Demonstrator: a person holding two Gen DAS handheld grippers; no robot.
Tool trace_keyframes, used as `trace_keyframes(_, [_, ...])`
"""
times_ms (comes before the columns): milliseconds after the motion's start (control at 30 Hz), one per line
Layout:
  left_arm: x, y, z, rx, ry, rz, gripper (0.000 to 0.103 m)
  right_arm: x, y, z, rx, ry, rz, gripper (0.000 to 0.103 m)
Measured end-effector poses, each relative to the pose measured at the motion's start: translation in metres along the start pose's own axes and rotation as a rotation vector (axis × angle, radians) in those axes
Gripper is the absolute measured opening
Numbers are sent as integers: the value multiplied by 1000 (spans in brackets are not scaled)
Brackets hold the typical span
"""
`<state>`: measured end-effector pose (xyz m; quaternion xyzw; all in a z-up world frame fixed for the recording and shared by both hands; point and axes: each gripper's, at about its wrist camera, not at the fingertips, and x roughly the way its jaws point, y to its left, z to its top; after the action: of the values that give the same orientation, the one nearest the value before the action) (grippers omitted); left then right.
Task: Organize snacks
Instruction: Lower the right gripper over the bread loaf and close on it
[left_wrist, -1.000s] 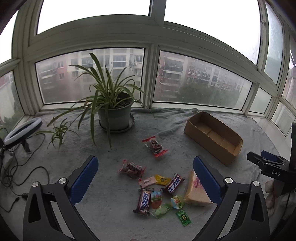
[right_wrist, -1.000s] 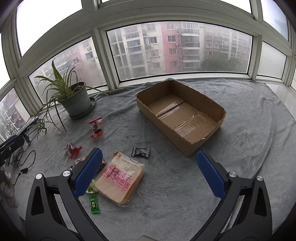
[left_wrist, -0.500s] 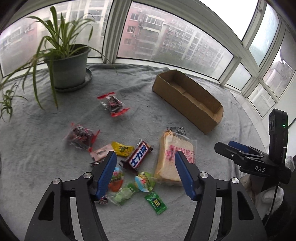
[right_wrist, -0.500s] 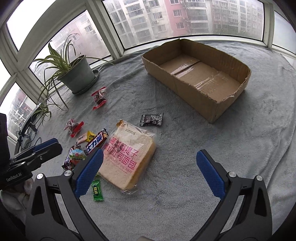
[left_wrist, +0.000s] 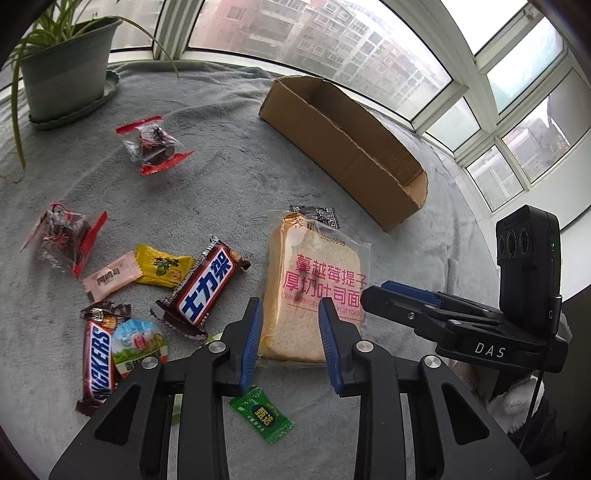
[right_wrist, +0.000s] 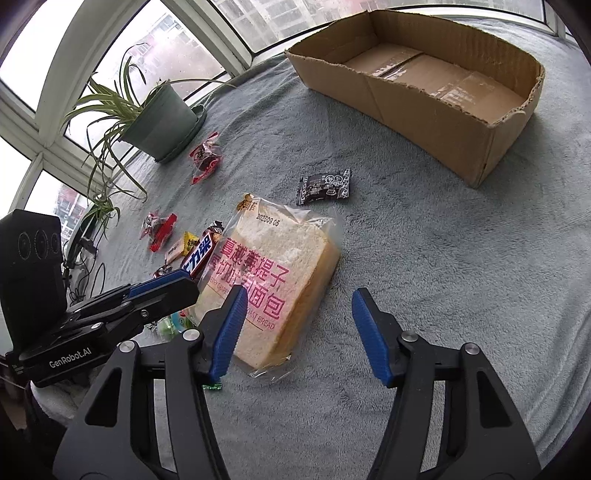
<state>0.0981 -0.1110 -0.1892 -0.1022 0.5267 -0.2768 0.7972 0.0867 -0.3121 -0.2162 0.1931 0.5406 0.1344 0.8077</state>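
Both tools hang over the bagged bread (left_wrist: 310, 291), which lies on the grey blanket (right_wrist: 424, 258) at lower centre of both views. The left tool (left_wrist: 290, 341) has just been closing: its jaws now stand narrow, with the near end of the loaf showing between them, but the pads (left_wrist: 251, 339) look to be above the bag, not pressing it, so it holds nothing. The right tool (right_wrist: 295, 328) has also been closing and stands about half open; its left pad overlaps the loaf's near corner, its right pad is over bare blanket, and nothing is gripped.

I judge the step in hand to be picking up the bread for the cardboard box (right_wrist: 436, 107), which sits empty at the upper right of the right-wrist view.

- Take the loaf across its short width, low enough to catch the slices and not just the loose film.
- Squeeze lightly; the bread will crush and the wrapper is slippery.
- Only one tool needs it. The two are near each other, so keep them from bumping.
- Lift clear of the green sweet (left_wrist: 262, 415) just below the left tool.

Counted:
- bread: one
- chocolate bars: two (left_wrist: 207, 286), (left_wrist: 98, 363)
- red-ended clear packets: two (left_wrist: 153, 144), (left_wrist: 62, 236)
- black packet: one (right_wrist: 325, 186)
- small sweets: pink (left_wrist: 110, 275), yellow (left_wrist: 162, 264), green, and a round jelly cup (left_wrist: 138, 341)
- box: one
- potted plant (right_wrist: 162, 118): one

A few more pale green bits lie half hidden behind the left tool; I cannot count them.
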Motion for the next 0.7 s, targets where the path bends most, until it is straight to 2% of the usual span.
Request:
trace_keyframes(233, [15,6,3,-19,45,-24,28,10,2,1,3,28,35,49])
trace_keyframes(300, [18,8,3,-23,56,-27,28,12,4,2,-3,34,52,45])
trace_keyframes(700, [25,-1,7,16,76,-43,28,-1,12,14,-72,5,11,40])
